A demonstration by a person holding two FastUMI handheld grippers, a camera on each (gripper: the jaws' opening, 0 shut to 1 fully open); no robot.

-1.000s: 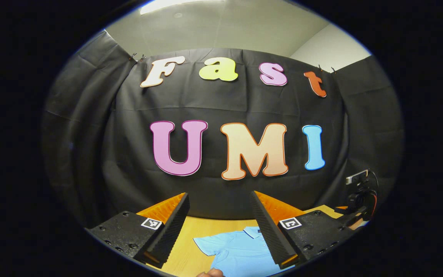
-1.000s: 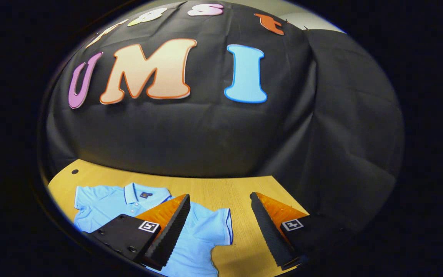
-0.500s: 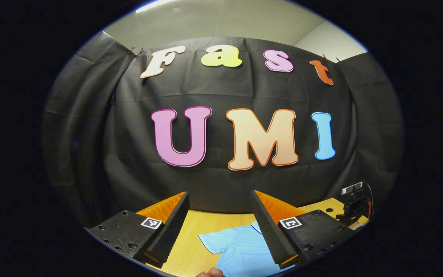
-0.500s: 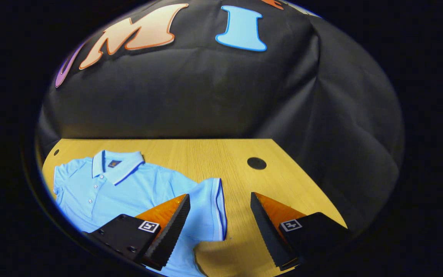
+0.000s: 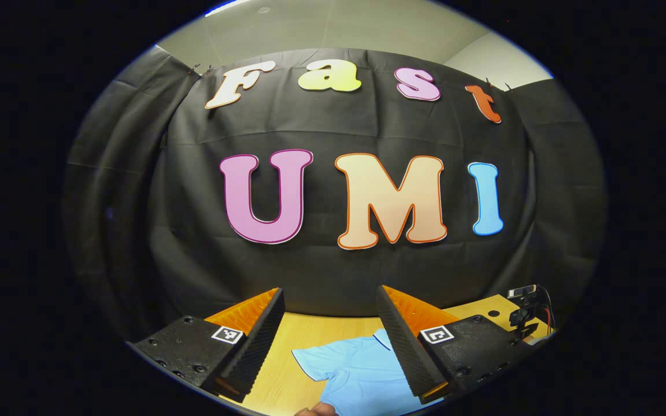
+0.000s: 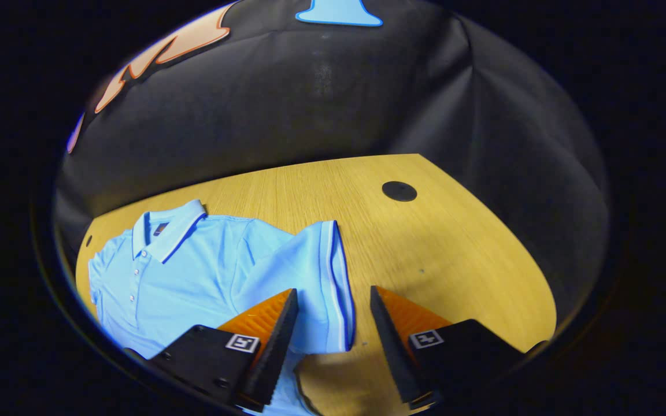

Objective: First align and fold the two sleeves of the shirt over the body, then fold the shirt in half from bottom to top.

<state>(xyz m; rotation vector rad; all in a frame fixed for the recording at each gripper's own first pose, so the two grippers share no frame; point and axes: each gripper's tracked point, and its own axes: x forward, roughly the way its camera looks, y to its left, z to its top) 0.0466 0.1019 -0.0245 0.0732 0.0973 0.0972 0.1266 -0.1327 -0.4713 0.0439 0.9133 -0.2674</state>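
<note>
Recording booth, probably lab: black cloth wall (image 5: pixel 333 271), wooden table (image 6: pixel 425 242), mounted camera (image 5: pixel 522 292).

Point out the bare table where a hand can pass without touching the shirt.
In the right gripper view, bare wooden table runs from the sleeve cuff rightward to the booth cloth, broken only by a round dark hole. A strip behind the collar is free too. The light blue shirt crowds the left side, where the right gripper hangs open over the cuff.
</note>
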